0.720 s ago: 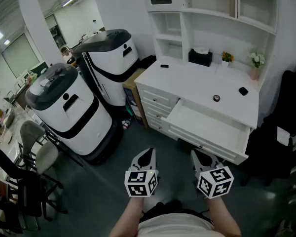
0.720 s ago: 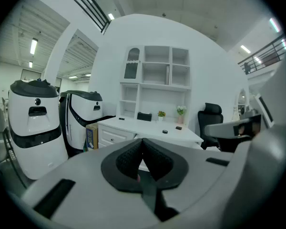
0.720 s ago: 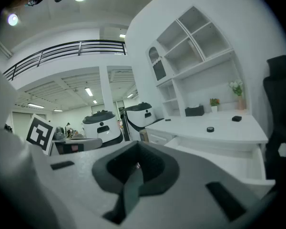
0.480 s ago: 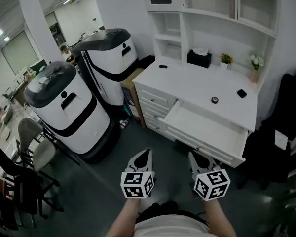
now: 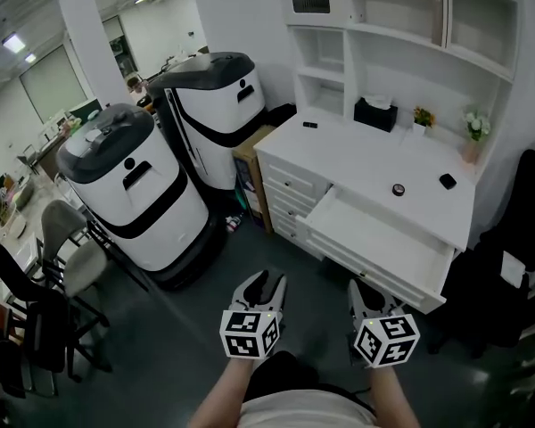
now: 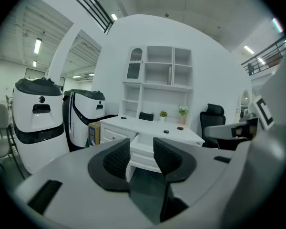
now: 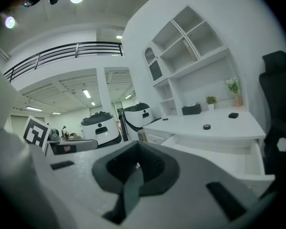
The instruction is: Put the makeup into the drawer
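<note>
The small round makeup pot sits on the white bench, just behind the open drawer, with a small black case near it. Both look light, rigid and smooth, so likely to skid under a pinch. The pot is best taken low across its sides, gently. The left gripper has its fingers parted on nothing. The right gripper has its fingers clenched and empty. Both are well short of the bench.
</note>
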`<control>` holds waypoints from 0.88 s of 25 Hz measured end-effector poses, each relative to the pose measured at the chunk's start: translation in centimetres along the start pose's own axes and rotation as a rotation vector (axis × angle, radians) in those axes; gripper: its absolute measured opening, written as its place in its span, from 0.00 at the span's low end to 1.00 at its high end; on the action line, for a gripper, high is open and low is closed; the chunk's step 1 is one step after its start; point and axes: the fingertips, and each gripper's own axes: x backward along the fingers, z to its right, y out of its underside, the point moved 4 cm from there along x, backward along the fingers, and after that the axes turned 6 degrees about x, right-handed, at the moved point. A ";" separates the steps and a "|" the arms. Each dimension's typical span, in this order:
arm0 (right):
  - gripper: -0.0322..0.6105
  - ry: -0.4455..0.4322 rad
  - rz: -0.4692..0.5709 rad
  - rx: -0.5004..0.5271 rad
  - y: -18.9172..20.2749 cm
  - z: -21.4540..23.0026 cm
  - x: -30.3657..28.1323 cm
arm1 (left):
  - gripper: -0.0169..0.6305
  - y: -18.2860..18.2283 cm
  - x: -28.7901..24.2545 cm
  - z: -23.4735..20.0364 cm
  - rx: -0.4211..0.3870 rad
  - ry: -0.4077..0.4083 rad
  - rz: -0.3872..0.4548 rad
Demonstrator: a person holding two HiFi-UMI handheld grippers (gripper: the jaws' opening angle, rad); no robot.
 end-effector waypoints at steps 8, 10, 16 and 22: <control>0.05 0.004 0.007 -0.026 -0.3 1.0 -0.3 | 0.32 -0.3 -0.5 -0.8 0.033 -0.006 -0.005; 0.05 0.013 0.007 -0.036 -0.4 1.5 -0.7 | 0.32 -0.4 -1.1 -1.2 0.041 -0.008 -0.009; 0.05 0.033 0.014 -0.043 -1.3 2.8 -2.5 | 0.37 -1.3 -3.6 -2.6 0.043 -0.023 -0.014; 0.05 0.037 0.002 -0.064 -1.8 3.5 -6.1 | 0.40 -2.1 -7.4 -4.2 0.027 -0.013 -0.029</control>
